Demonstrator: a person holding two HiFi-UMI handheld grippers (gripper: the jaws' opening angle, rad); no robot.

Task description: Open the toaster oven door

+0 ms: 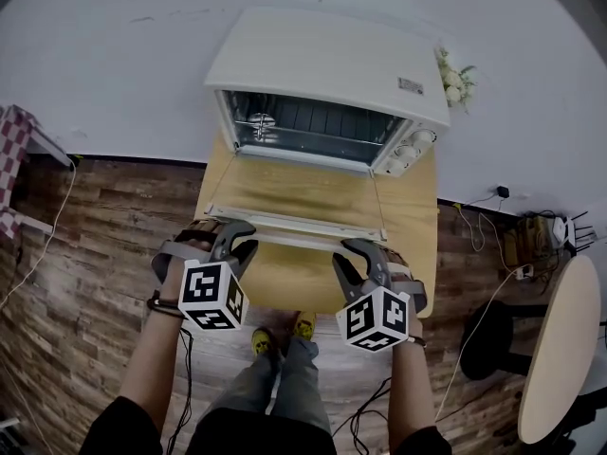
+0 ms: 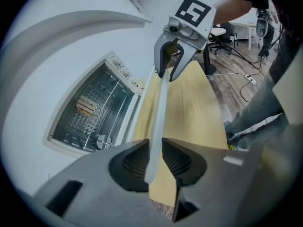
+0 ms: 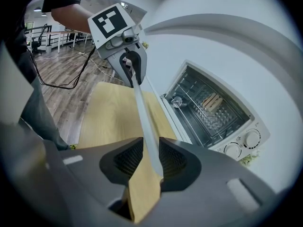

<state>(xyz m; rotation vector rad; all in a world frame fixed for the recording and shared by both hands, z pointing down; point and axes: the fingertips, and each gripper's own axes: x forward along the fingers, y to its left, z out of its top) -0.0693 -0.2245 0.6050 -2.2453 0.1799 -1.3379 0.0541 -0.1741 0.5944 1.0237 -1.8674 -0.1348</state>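
On the wooden table [image 1: 422, 207], toward twelve o'clock, stands the white toaster oven [image 1: 322, 60], its glass door [image 1: 294, 192] swung down toward six o'clock and lying almost level. Along the door's six o'clock edge runs the door handle [image 1: 294, 245], with our left gripper [image 1: 245, 238] on its nine o'clock end and our right gripper [image 1: 343, 254] on its three o'clock end, both sets of jaws narrow and pinching the bar. We judge that pressing further down could strain the hinges or tip the oven forward, and uneven hands could twist the door.
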